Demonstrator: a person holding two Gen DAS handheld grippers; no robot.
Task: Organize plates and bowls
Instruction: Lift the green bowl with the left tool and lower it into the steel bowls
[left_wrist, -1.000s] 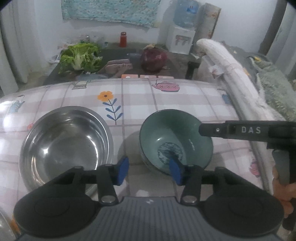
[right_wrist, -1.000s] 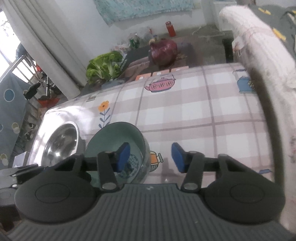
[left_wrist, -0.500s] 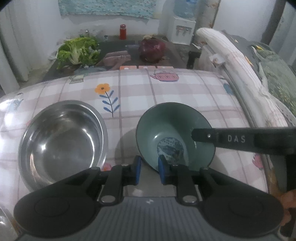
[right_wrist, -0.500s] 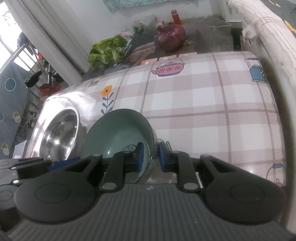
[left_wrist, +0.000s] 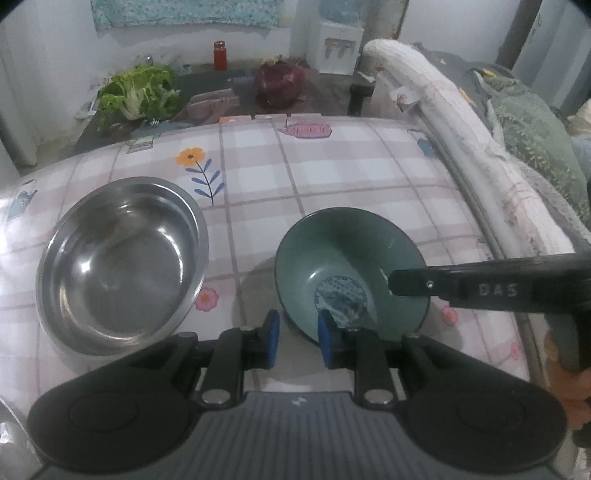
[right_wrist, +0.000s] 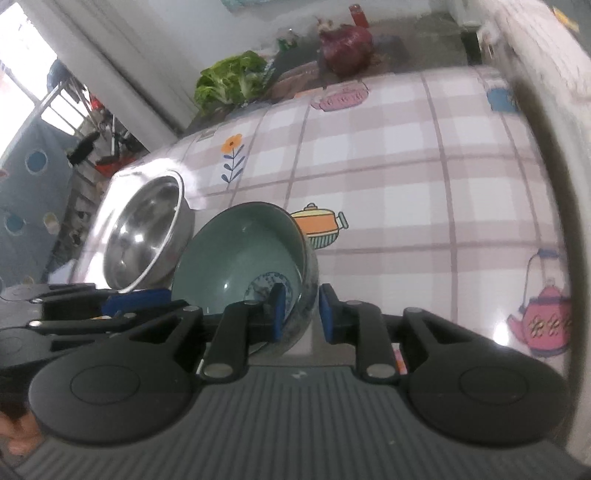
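risk: you're pinching the green bowl (right_wrist: 243, 258) by thin rim with both tools; any mismatch in your pull tips or drops it.
right hand-held gripper (right_wrist: 301, 314): clamped on near wall.
left hand-held gripper (left_wrist: 295, 338): clamped on near rim.
steel bowl (left_wrist: 118, 258): beside, left, on surface (left_wrist: 332, 177).

We see a checked table (left_wrist: 332, 177) carrying a steel bowl (left_wrist: 118, 258) at left, a green bowl (left_wrist: 347, 269) beside it.

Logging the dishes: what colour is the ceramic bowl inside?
Teal-green bowl, with a blue-and-white patterned centre; clearest in the left wrist view.
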